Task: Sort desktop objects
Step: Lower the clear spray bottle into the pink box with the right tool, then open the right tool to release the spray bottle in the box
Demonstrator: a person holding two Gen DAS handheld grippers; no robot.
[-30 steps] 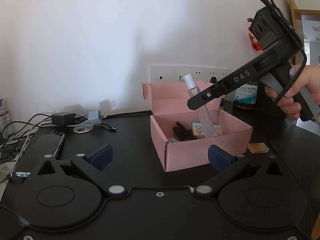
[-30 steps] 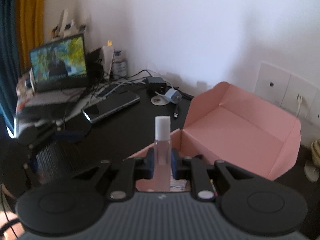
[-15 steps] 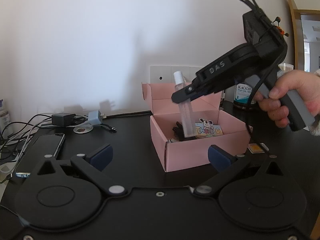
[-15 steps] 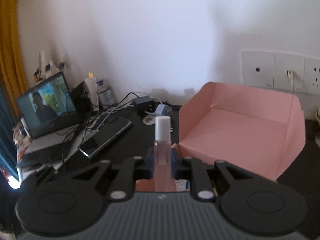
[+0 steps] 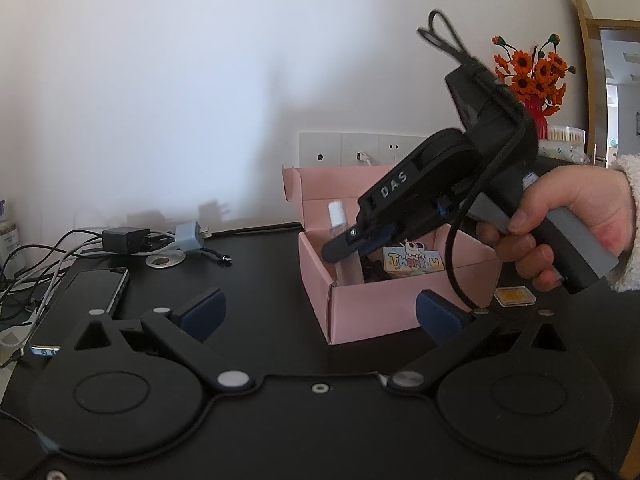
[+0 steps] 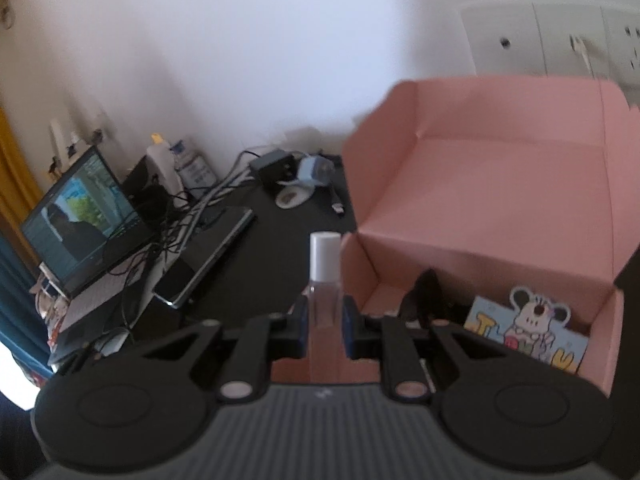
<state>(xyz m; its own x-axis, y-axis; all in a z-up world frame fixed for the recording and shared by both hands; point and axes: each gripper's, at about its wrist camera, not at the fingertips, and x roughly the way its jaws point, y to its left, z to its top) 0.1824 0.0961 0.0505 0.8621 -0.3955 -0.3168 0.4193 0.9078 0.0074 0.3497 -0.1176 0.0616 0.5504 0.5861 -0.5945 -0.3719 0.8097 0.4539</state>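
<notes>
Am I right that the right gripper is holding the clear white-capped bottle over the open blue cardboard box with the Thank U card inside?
Nearly: the box is pink, not blue, as the right wrist view shows. The rest stands: the right gripper is shut on the clear white-capped bottle over the open box, and the Thank U card is inside.

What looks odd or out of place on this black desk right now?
Nothing spilled or damaged. The clear bottle with a white cap sits clamped in the right gripper at the open pink cardboard box. Tangled cables clutter the desk's far side.
</notes>
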